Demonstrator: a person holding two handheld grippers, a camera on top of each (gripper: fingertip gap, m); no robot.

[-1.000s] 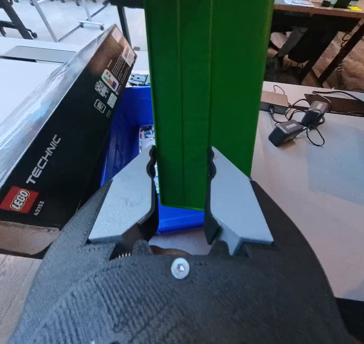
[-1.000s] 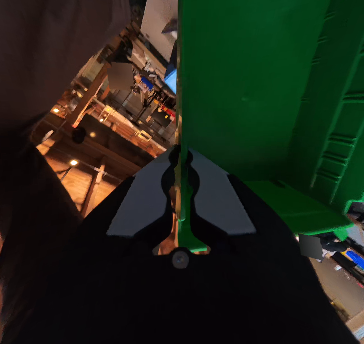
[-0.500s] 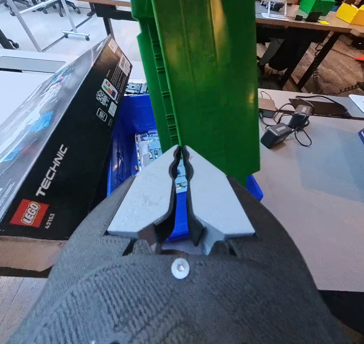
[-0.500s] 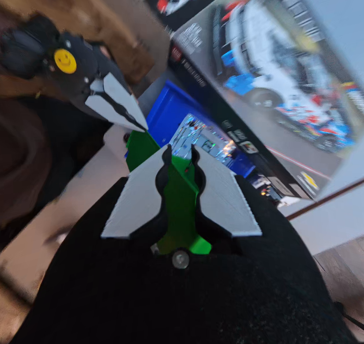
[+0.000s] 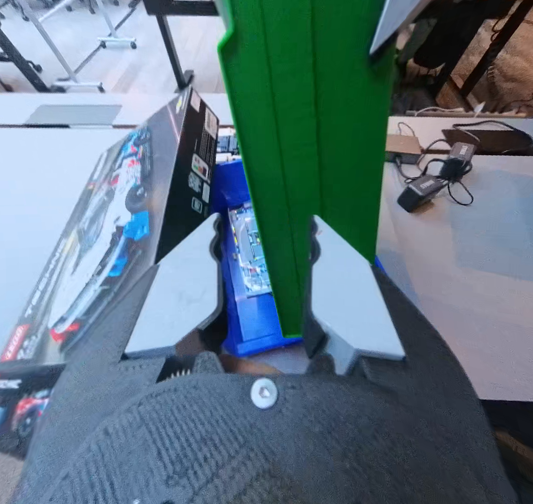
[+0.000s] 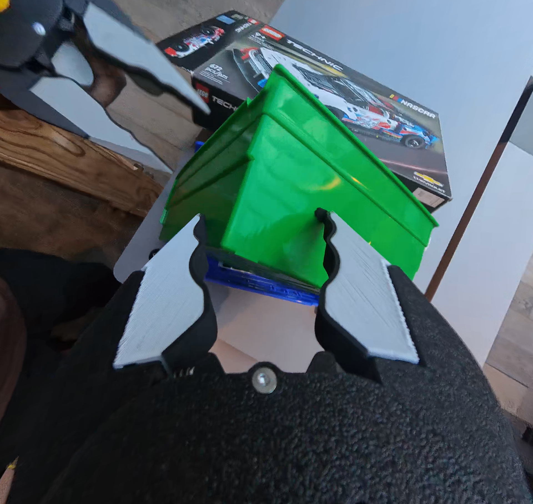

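A green plastic bin (image 5: 311, 115) stands tipped up on end over a blue bin (image 5: 259, 334). My left gripper (image 5: 265, 224) is open, with the green bin's lower edge between its fingers, close against the right one. In the right wrist view the green bin (image 6: 288, 187) lies bottom-up across the blue bin (image 6: 259, 283). My right gripper (image 6: 261, 216) is open and empty just in front of it. The left gripper (image 6: 187, 141) shows open at the upper left. A printed booklet or bag (image 5: 251, 259) lies inside the blue bin.
A large black toy box with a race car picture (image 5: 101, 216) leans beside the blue bin on the left; it also shows in the right wrist view (image 6: 375, 109). Black power adapters with cables (image 5: 427, 187) lie on the grey table to the right. A wooden beam (image 6: 72, 158) is at left.
My right gripper has let go of the green bin's edge and opened. My left gripper shut empty half a second ago and is now open wide around the bin's edge.
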